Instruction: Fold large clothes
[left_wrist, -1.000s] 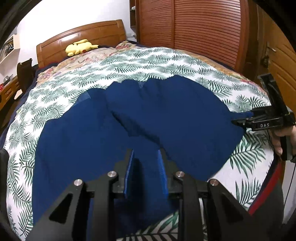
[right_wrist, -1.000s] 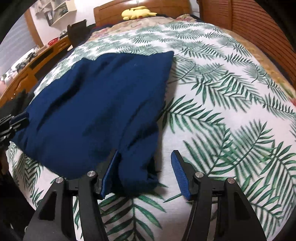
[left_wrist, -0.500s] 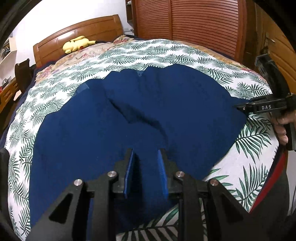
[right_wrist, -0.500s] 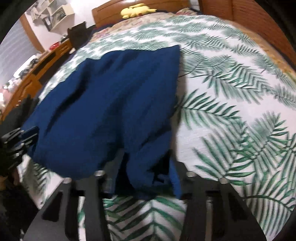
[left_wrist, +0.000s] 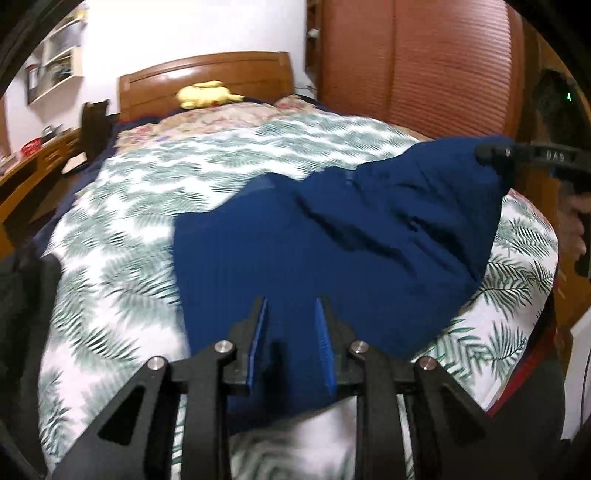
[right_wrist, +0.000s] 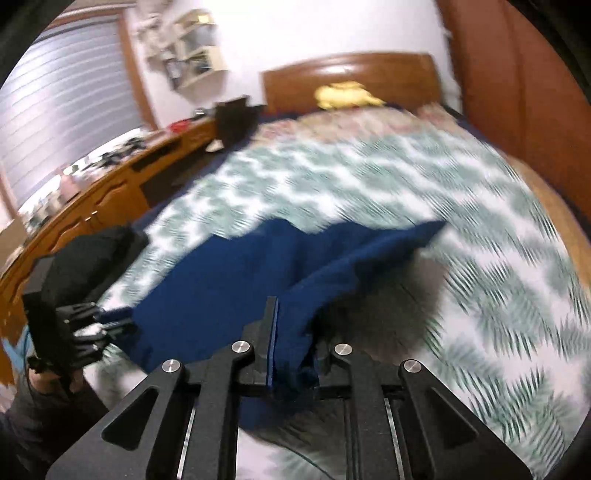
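- The left claw (left_wrist: 291, 328) grips the near edge of the dark blue garment (left_wrist: 332, 251), a thick fold of cloth filling the gap between its blue pads.
- The right claw (right_wrist: 293, 343) has a bunched corner of the same garment between its jaws, which are closing on it.
- From each claw the garment stretches ahead, lifted at the held ends and sagging onto the bed (left_wrist: 122, 236) with its leaf-print cover.
- Far ahead of both claws, a yellow plush toy (left_wrist: 205, 94) lies by the wooden headboard (left_wrist: 207, 72).
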